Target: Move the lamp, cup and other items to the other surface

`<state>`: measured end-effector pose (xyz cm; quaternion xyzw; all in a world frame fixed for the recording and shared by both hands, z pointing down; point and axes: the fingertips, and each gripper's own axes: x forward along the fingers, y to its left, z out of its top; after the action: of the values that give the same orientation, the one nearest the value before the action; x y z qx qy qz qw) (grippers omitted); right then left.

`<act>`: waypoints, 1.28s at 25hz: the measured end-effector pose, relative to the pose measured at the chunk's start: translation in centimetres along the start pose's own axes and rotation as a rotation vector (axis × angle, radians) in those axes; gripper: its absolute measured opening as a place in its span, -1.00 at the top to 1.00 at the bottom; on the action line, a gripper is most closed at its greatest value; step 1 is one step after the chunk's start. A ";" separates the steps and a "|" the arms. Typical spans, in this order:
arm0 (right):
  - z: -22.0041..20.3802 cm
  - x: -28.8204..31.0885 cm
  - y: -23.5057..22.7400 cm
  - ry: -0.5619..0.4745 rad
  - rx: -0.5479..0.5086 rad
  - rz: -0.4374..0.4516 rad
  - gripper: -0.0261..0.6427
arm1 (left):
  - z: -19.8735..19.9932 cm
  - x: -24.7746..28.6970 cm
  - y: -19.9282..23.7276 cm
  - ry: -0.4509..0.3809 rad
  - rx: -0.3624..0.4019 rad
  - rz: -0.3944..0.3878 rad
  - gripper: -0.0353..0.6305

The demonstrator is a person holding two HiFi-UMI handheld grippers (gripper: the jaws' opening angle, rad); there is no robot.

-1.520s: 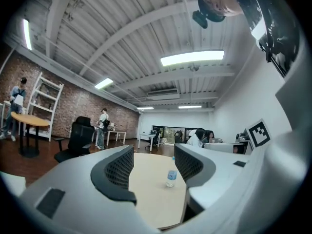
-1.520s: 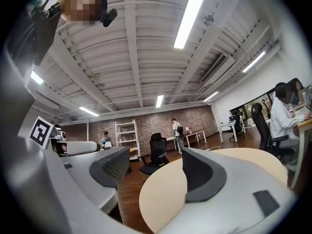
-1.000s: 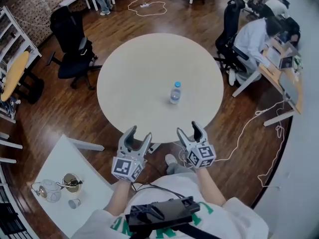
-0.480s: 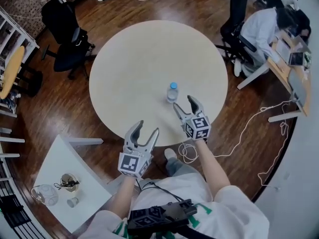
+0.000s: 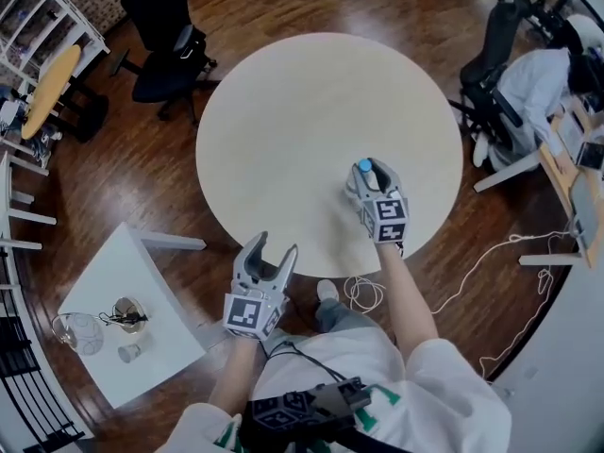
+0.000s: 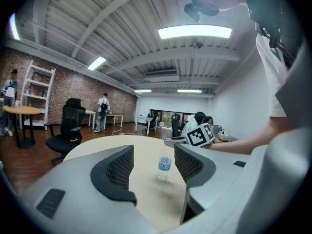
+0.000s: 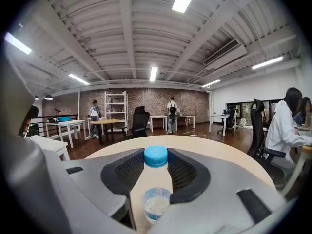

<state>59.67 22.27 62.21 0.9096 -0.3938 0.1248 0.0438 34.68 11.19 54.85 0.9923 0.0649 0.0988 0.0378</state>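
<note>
A clear water bottle (image 5: 363,169) with a blue cap stands on the round beige table (image 5: 302,102), right of its middle. My right gripper (image 5: 370,177) is around it; its jaws are closing and the pads sit against the bottle (image 7: 156,179) on both sides. My left gripper (image 5: 271,251) hangs open and empty just off the table's near edge, pointing at the bottle (image 6: 164,166). On the small white table (image 5: 113,272) at lower left stand a gold lamp (image 5: 127,314), a round glass piece (image 5: 77,330) and a small cup (image 5: 130,352).
A black office chair (image 5: 165,36) stands beyond the round table at the left. A person sits at a desk at the far right (image 5: 543,83). A white cable (image 5: 453,262) lies on the wood floor. Shelving (image 5: 38,17) lines the left side.
My right gripper has moved forward over the table to the bottle and closed round it. The left gripper has stayed near the table's edge, still open.
</note>
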 end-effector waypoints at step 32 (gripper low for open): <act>2.9 -13.1 54.6 0.045 -0.087 0.929 0.42 | -2.0 -41.2 16.3 -0.160 -0.116 0.755 0.14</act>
<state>11.89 -6.48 54.94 0.6312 -0.7633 0.1341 0.0298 -3.84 -10.45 50.38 0.9470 -0.3138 0.0317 0.0600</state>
